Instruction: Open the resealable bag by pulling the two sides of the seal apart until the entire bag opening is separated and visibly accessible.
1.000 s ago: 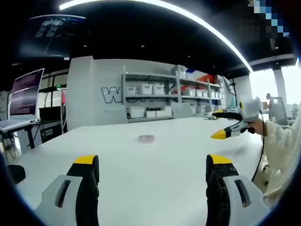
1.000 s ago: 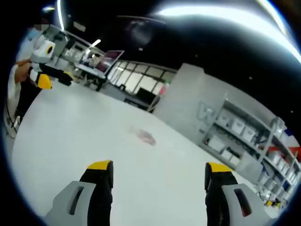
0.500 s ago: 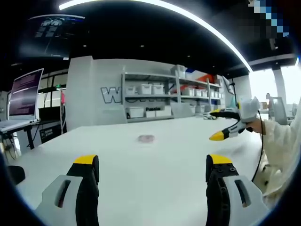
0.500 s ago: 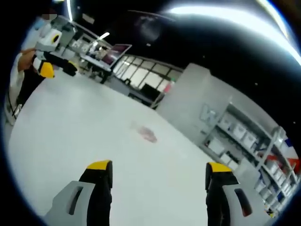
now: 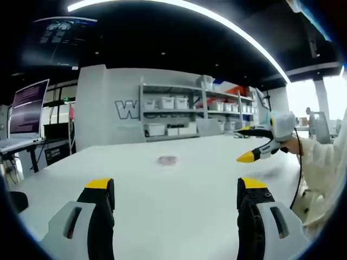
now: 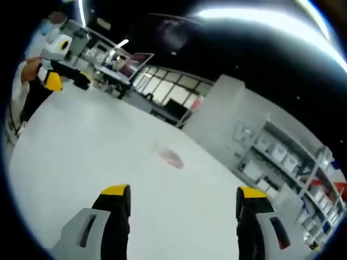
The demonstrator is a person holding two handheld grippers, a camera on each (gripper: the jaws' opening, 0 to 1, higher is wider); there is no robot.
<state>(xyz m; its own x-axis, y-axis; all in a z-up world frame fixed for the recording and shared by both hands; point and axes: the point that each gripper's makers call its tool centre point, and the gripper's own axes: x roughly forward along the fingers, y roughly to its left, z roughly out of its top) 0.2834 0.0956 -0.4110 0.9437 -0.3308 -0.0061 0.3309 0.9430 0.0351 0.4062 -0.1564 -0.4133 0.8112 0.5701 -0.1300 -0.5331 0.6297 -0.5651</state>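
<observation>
A small resealable bag (image 5: 167,160) with pinkish contents lies flat on the white table (image 5: 162,200), far ahead of both grippers; in the right gripper view the bag (image 6: 170,157) sits mid-table. My left gripper (image 5: 176,189) stands open above the near table, nothing between its yellow-tipped jaws. My right gripper (image 6: 183,192) is open too, held over the table short of the bag. In the left gripper view the right gripper (image 5: 255,145) comes in from the right, held by a hand in a white sleeve. In the right gripper view the left gripper (image 6: 64,79) shows at far left.
A laptop (image 5: 27,111) stands on a side desk at the left. Shelves with white bins (image 5: 179,108) line the back wall. A person in a white coat (image 5: 325,162) stands at the table's right edge.
The right gripper has drifted slightly left and lower in the left gripper view. The right gripper view has tilted a little. The bag has not moved.
</observation>
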